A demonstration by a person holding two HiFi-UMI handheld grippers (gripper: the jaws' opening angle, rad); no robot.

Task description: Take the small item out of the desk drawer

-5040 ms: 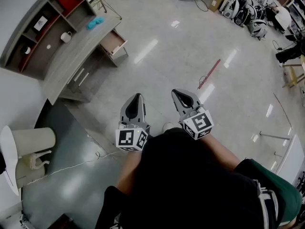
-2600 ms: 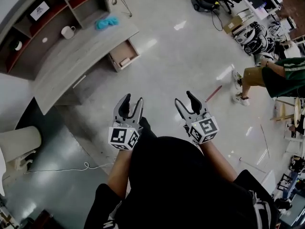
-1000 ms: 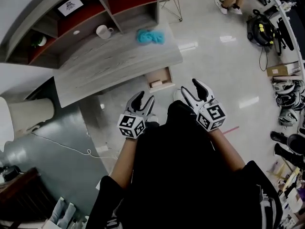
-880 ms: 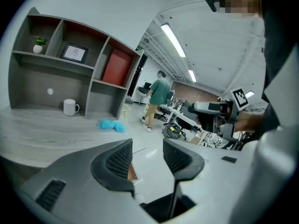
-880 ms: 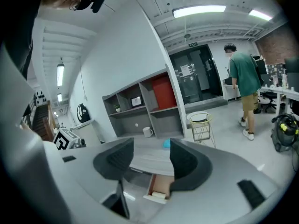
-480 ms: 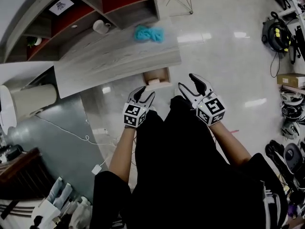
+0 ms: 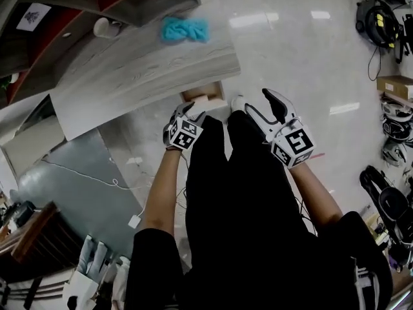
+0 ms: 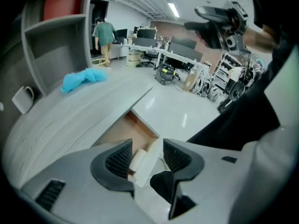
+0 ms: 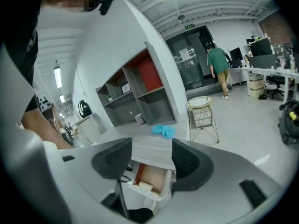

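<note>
Two hand-held tools were over the open drawer (image 7: 205,95) at the front edge of a grey wood-grain worktop (image 7: 135,70), seen from above past the wearer's dark clothing.

The left tool (image 7: 191,108) pointed steeply down at the drawer. In the left gripper view its jaws (image 8: 147,153) stood apart with nothing pressed between the pads. Through the gap showed the drawer's brown inside (image 8: 126,134) and the small item (image 8: 137,161), a pale block lying at the drawer's front end. Whether the tool's tips touched the drawer could not be told from the head view.

The right tool (image 7: 261,105) was just to the right of the drawer, above the glossy floor (image 7: 297,50) and tilted only a little downward. Its jaws (image 9: 152,160) were wide apart, had just been opening further, and gripped nothing. Between them, farther off, the right gripper view framed the drawer (image 9: 152,174) with the small item (image 9: 145,186) against its front wall.

On the worktop, well back from the drawer, lay a crumpled blue cloth (image 7: 185,29). A white mug (image 7: 104,26) stood farther left, near the foot of a grey and red shelf unit (image 9: 135,92). A wire stool (image 9: 203,111) stood on the floor beyond the worktop's end. Far off, a person in a green top (image 9: 218,64) was near a doorway.
</note>
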